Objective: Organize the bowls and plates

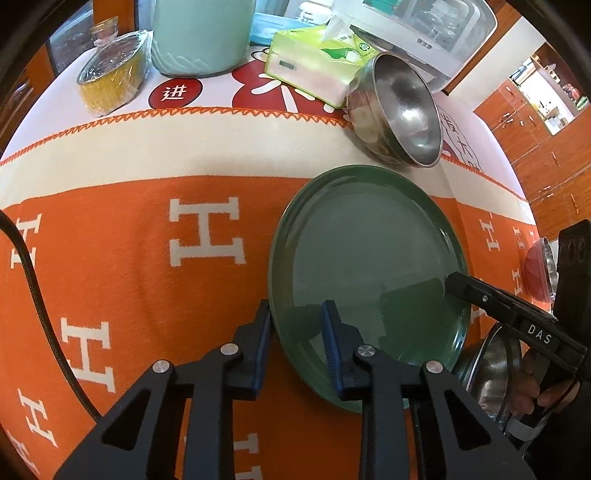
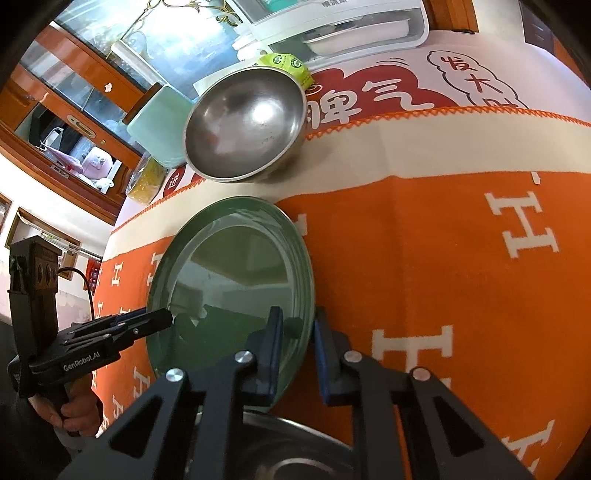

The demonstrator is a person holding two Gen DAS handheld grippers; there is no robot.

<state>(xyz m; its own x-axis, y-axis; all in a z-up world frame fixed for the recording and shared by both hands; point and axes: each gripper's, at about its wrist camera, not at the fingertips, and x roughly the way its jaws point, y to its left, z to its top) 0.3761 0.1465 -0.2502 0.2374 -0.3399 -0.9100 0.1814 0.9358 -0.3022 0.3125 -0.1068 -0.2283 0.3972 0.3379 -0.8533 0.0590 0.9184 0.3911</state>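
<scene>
A green plate [image 1: 369, 258] is held between both grippers above the orange cloth; it also shows in the right wrist view [image 2: 236, 273]. My left gripper [image 1: 297, 325] has its jaws on either side of the plate's left rim, gripping it. My right gripper [image 2: 297, 332] straddles the plate's right rim the same way; it shows from the side in the left wrist view [image 1: 458, 286]. A steel bowl [image 1: 399, 110] lies tilted behind the plate, also in the right wrist view [image 2: 247, 125]. Another steel bowl [image 2: 295, 450] sits below my right gripper.
An orange blanket with white H letters [image 1: 147, 258] covers the table. At the back stand a tissue box [image 1: 314, 62], a pale green canister [image 1: 201, 35], a lidded yellow glass dish [image 1: 110, 74] and a white appliance [image 1: 424, 33]. A red bowl [image 1: 537, 269] sits at the right edge.
</scene>
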